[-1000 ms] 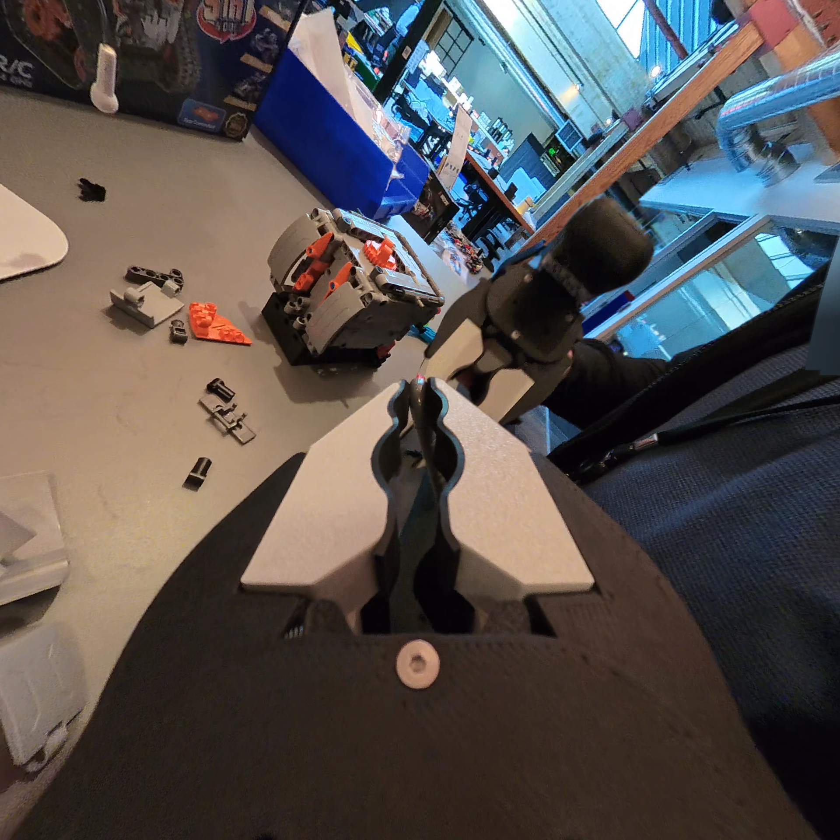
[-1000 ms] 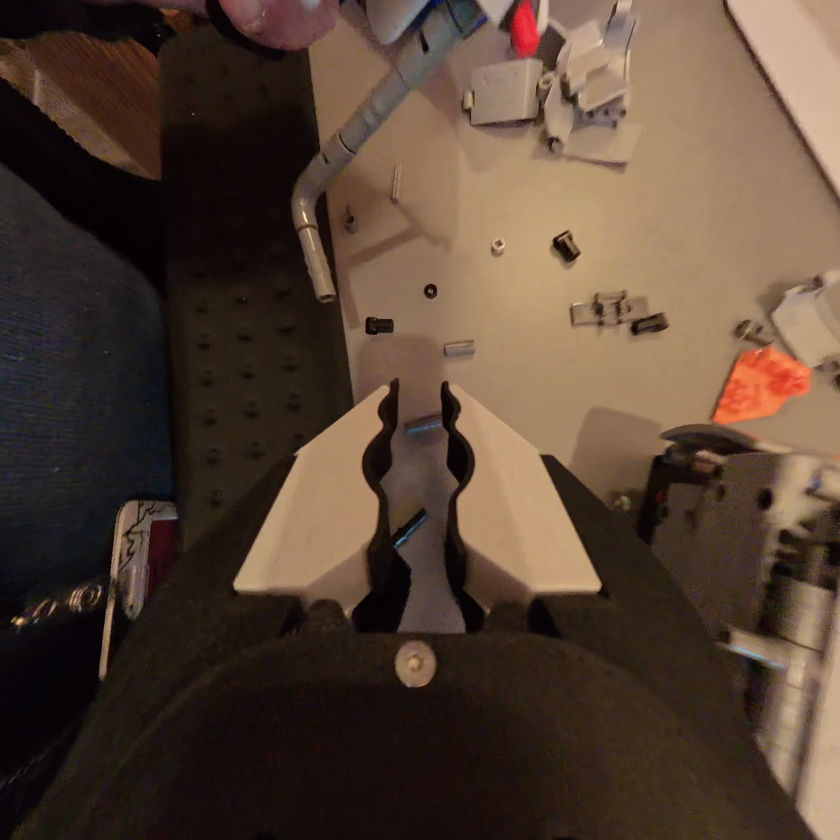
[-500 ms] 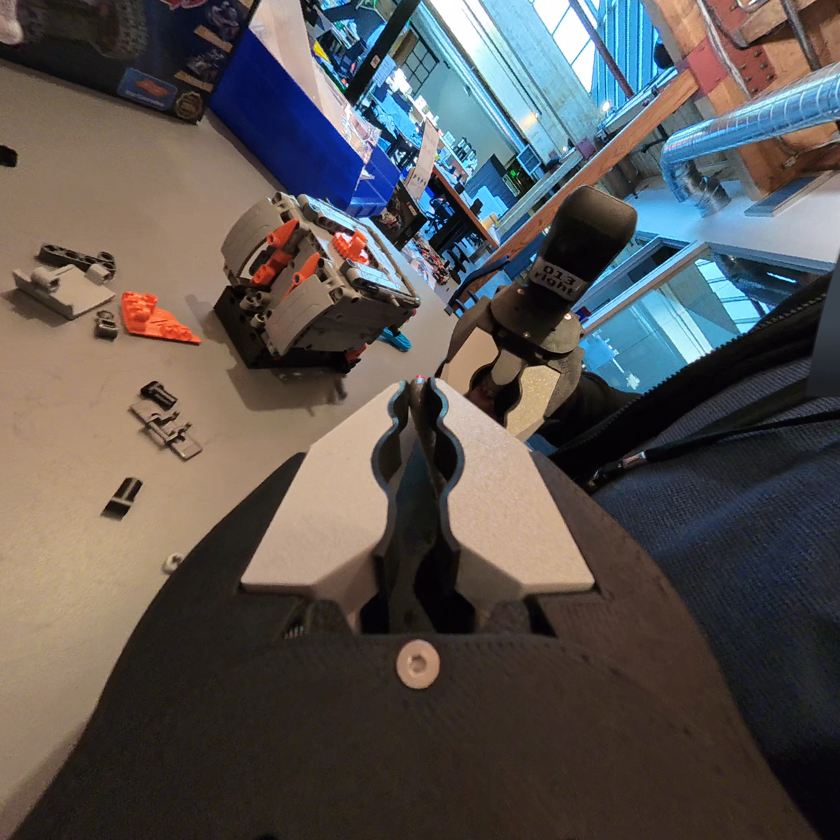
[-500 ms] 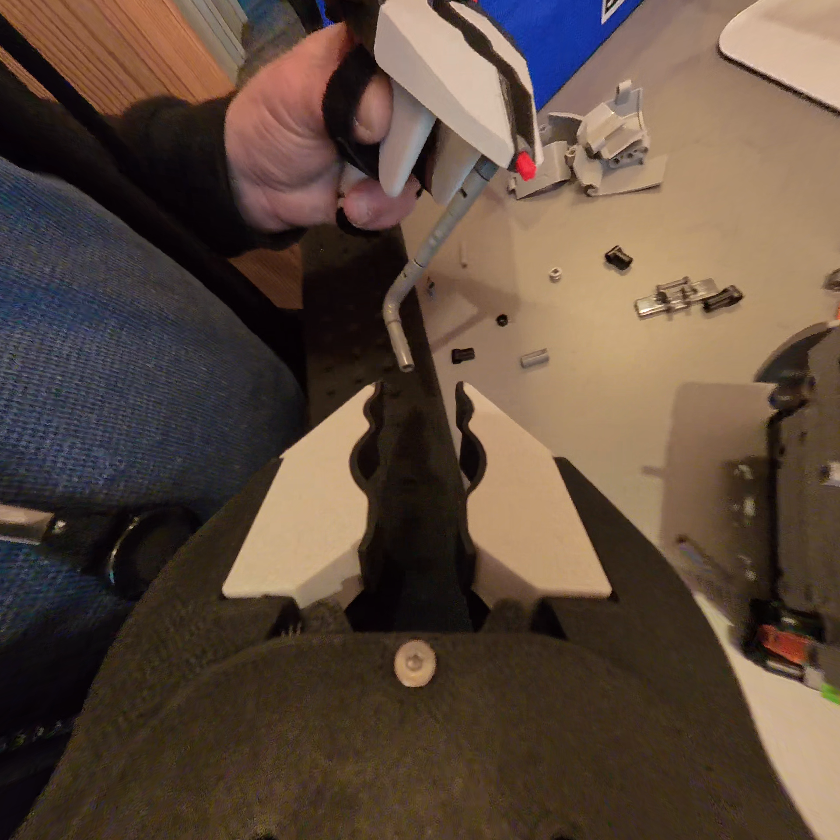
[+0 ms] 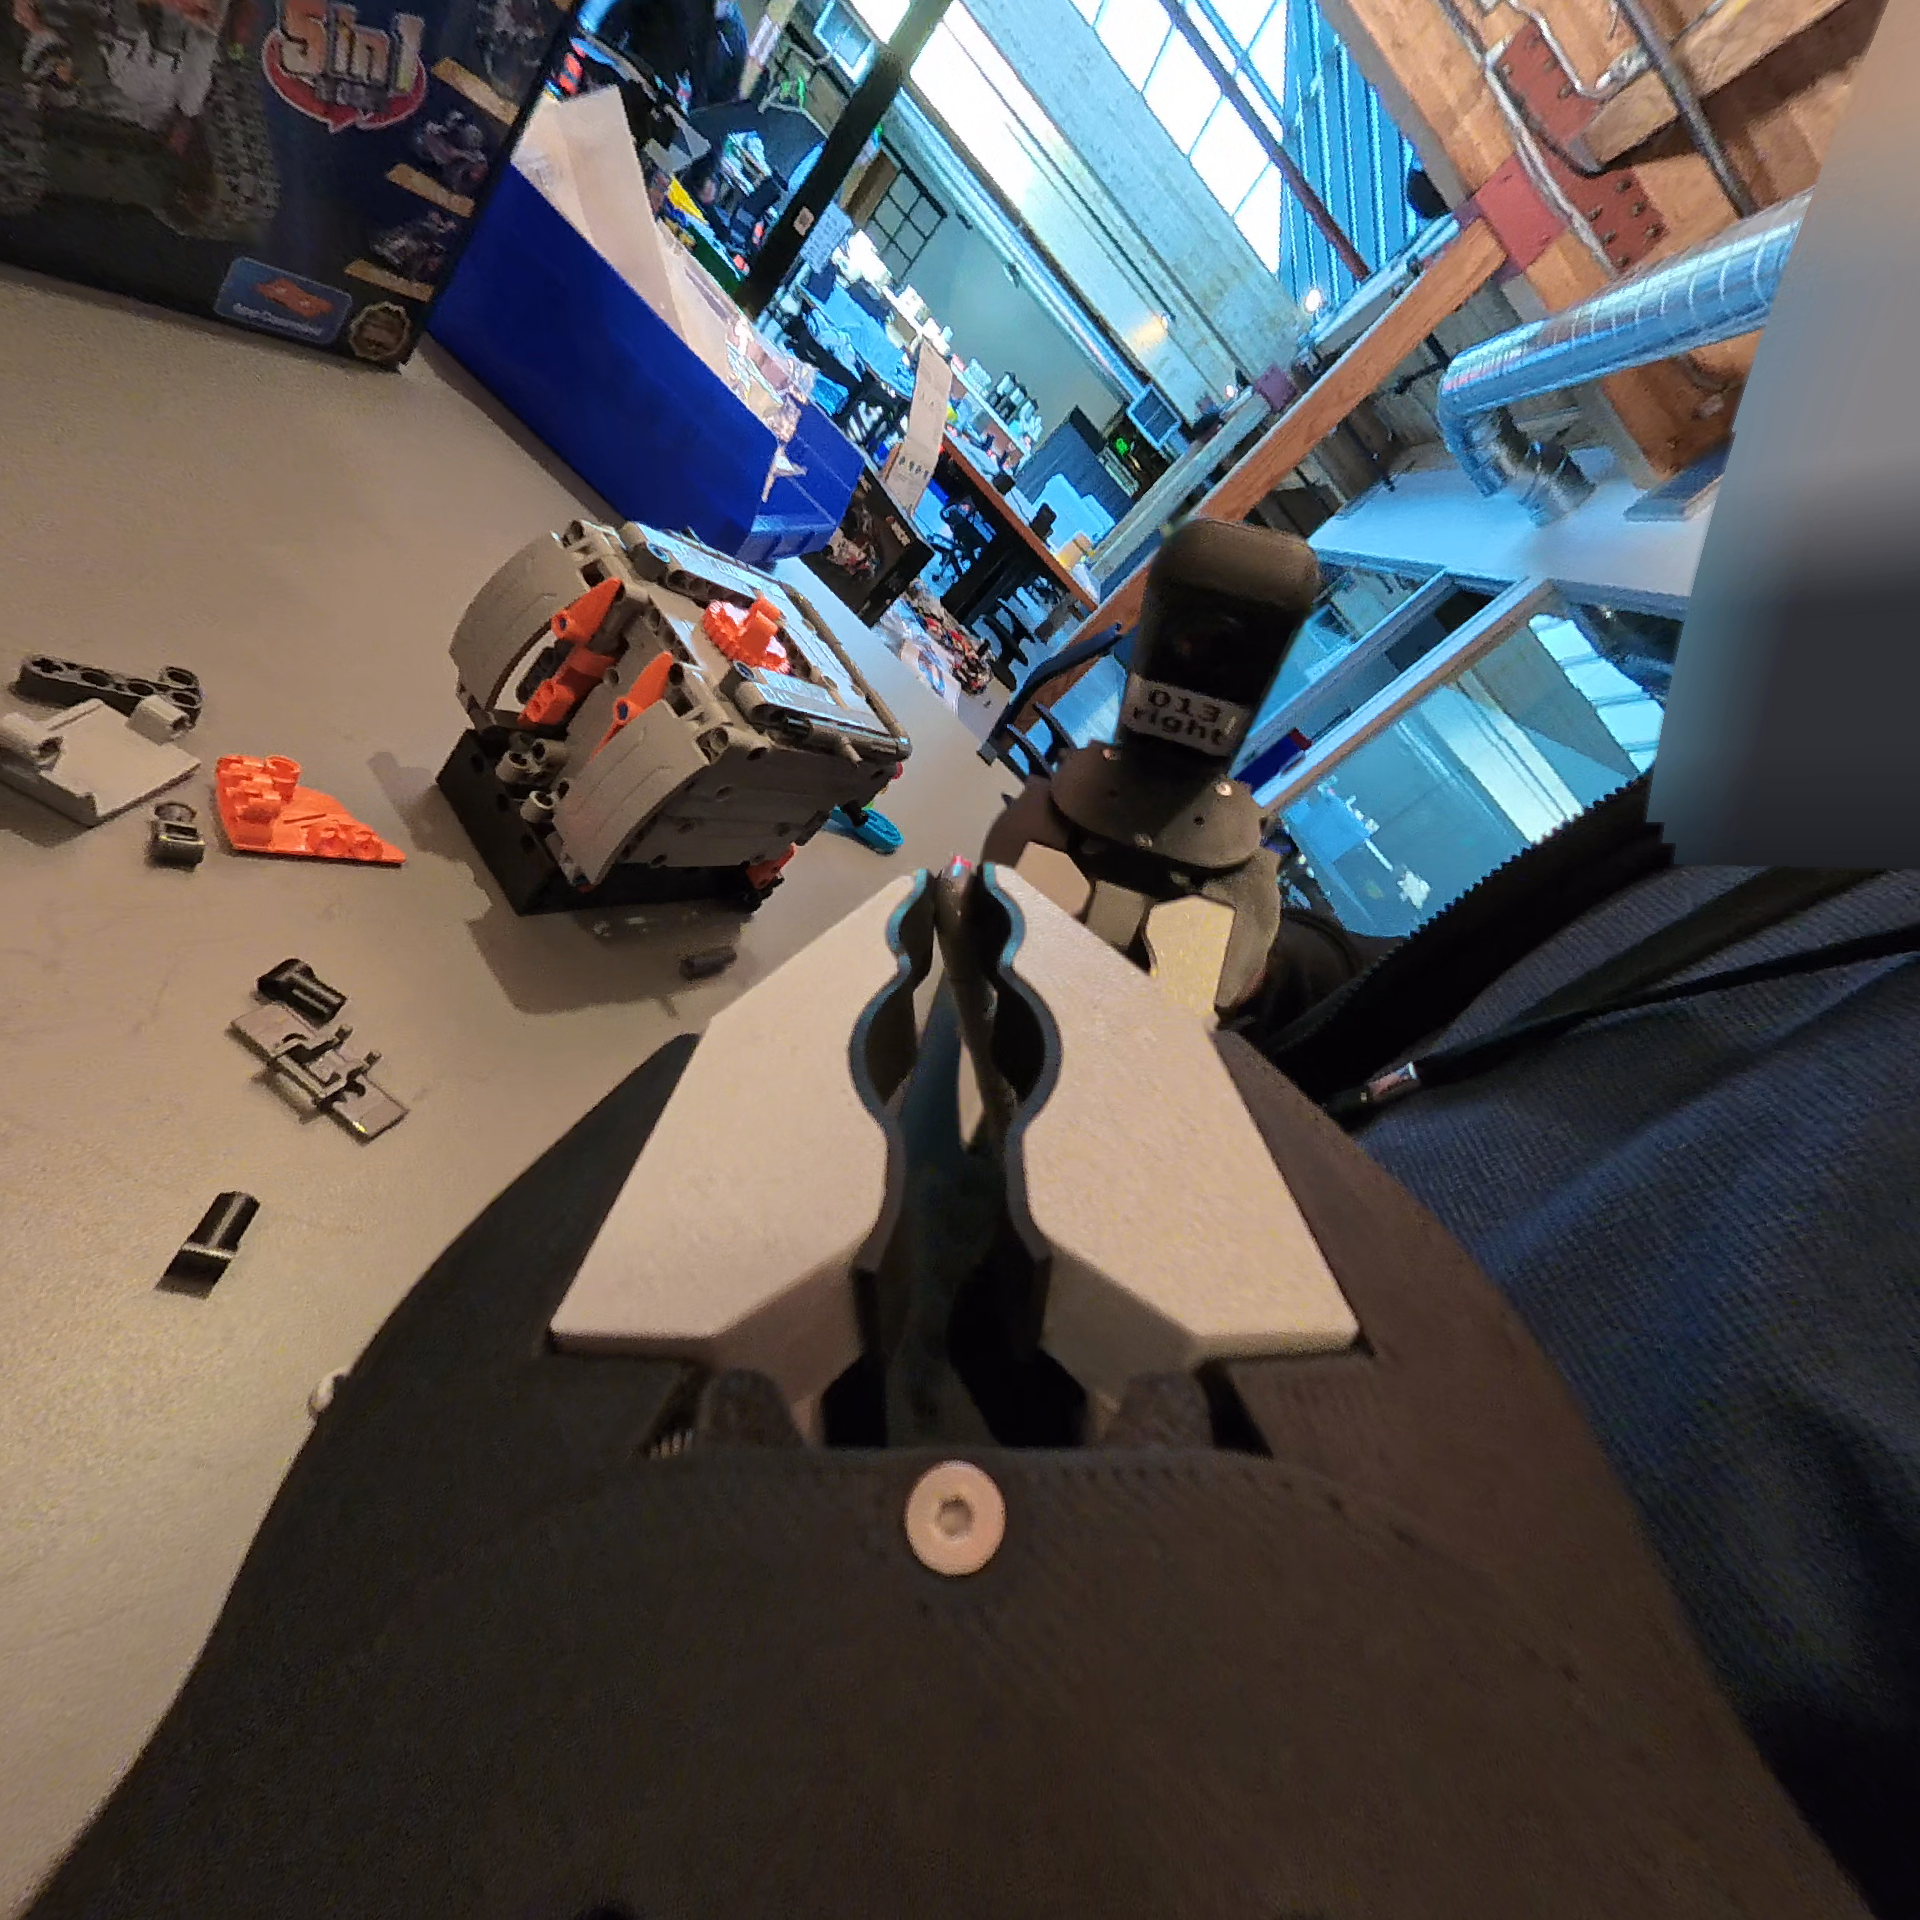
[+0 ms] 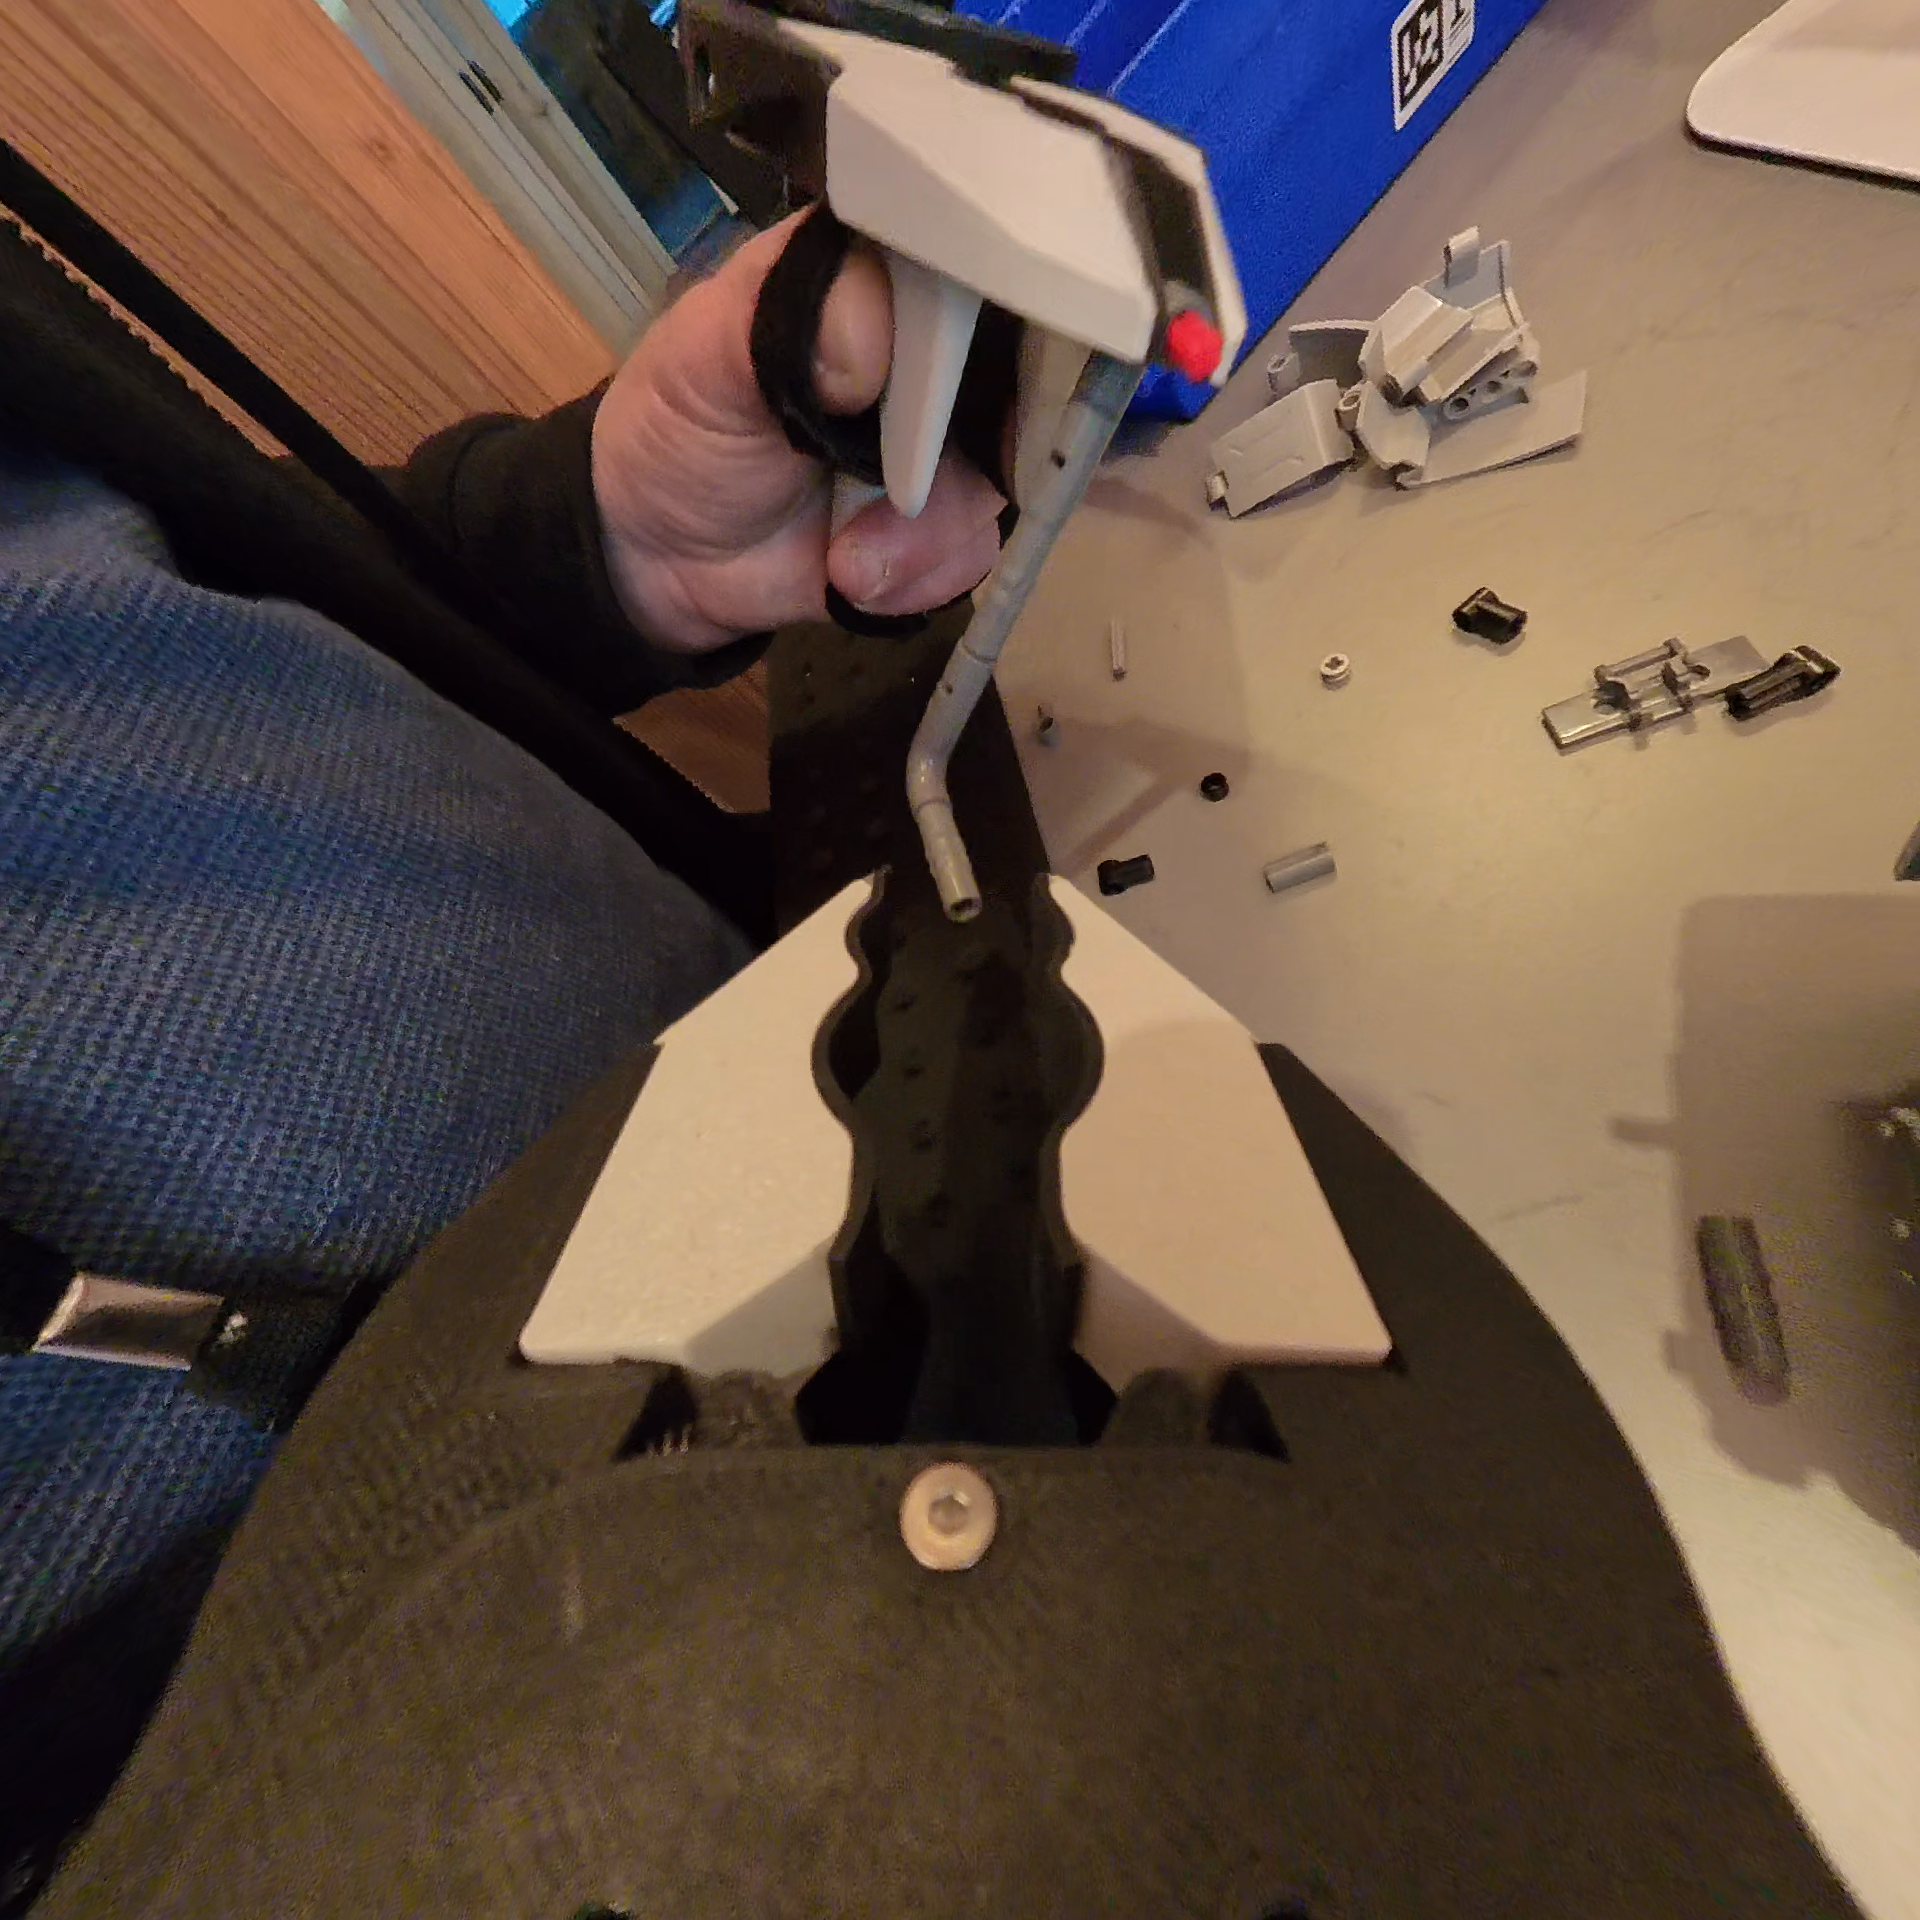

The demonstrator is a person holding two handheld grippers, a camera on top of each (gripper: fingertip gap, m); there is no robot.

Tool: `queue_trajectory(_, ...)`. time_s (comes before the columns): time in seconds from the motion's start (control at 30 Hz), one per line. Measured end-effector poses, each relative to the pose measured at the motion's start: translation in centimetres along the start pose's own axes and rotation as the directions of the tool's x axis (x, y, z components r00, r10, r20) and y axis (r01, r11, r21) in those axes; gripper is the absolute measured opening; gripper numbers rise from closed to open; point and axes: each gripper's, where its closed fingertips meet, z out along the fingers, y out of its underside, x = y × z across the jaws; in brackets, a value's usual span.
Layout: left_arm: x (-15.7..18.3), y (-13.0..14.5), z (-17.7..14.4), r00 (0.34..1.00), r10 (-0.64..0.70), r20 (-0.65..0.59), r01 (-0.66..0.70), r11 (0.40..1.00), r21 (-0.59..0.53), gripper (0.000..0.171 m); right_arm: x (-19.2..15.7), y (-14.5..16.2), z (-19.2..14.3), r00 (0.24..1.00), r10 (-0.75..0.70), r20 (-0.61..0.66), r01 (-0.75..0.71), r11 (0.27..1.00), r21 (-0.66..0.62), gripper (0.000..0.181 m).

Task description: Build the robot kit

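Observation:
My left gripper [image 5: 951,883] is shut on a thin grey bent rod [image 5: 977,1039] with a red piece at its tip. In the right wrist view a hand [image 6: 727,488] holds that left gripper [image 6: 1179,338], and the rod [image 6: 997,623] hangs down from it with an angled lower end. My right gripper [image 6: 961,883] is open and empty. The rod's free end shows in the gap between its fingertips, touching neither finger. The right gripper also shows in the left wrist view [image 5: 1143,914], just beyond my left fingertips.
A grey, black and orange brick-built block [image 5: 665,727] stands on the grey table [image 5: 260,499]. Loose parts lie about: an orange wedge plate [image 5: 301,816], grey panels [image 6: 1403,384], a grey sleeve [image 6: 1299,868], black pins [image 6: 1124,875]. A blue bin [image 5: 623,384] stands behind. Across from one pair of fingers to the other is roughly 9 cm.
My right gripper has lifted off the table, turned toward the left gripper and opened wider. The rod's end has come down into the gap between its fingertips. The left gripper stays shut on the rod.

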Motion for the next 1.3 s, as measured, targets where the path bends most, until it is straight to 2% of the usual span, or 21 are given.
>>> queue_trajectory(0.13, 0.2, 0.2, -0.3, 1.000, -0.010, -0.007, 0.010, 1.000, 0.006, 0.006, -0.3, -0.7, 0.4, 0.999, 0.005, 0.042, -0.006, 1.000, 0.022, 0.006)
queue_trajectory(0.2, 0.1, 0.3, -0.4, 1.000, -0.011, -0.004, 0.012, 1.000, 0.007, 0.006, -0.5, -0.7, 0.8, 0.998, 0.002, 0.056, -0.002, 1.000, 0.010, 0.006)
queue_trajectory(0.27, 0.2, -0.1, -0.6, 1.000, -0.025, -0.019, 0.025, 0.999, 0.036, 0.005, -0.3, -1.1, 0.9, 0.999, 0.003, 0.052, -0.005, 0.999, 0.032, 0.017)
queue_trajectory(0.4, 0.3, -0.5, -0.8, 0.999, -0.033, -0.028, 0.035, 0.998, 0.060, 0.005, -0.4, -1.0, 1.2, 0.998, 0.001, 0.064, -0.002, 1.000, 0.021, 0.006)
queue_trajectory(0.63, 0.2, -0.5, -0.9, 1.000, -0.012, -0.012, 0.012, 0.998, 0.054, 0.008, -0.7, -1.2, 1.0, 0.998, -0.041, 0.042, 0.040, 0.999, 0.024, 0.004)
queue_trajectory(0.83, 0.3, 0.3, -0.9, 0.997, -0.066, -0.046, 0.067, 0.998, 0.016, 0.037, -0.4, -2.4, -0.5, 0.999, -0.047, -0.012, 0.048, 0.995, 0.084, 0.004)
queue_trajectory(0.97, 1.8, 3.1, 0.8, 0.982, -0.138, -0.132, 0.125, 0.987, -0.099, 0.030, 0.0, -3.0, -1.2, 0.999, -0.042, -0.030, 0.045, 0.993, 0.113, 0.004)
queue_trajectory(1.1, 2.4, 3.7, 1.9, 0.982, -0.125, -0.145, 0.109, 0.988, -0.112, 0.005, 0.0, -3.3, -1.5, 0.999, -0.035, -0.032, 0.038, 0.992, 0.123, 0.004)
queue_trajectory(1.3, 2.9, 3.3, 1.8, 0.982, -0.106, -0.157, 0.086, 0.988, -0.128, 0.005, -0.3, -3.8, -1.8, 0.999, -0.030, -0.014, 0.032, 0.990, 0.141, 0.004)
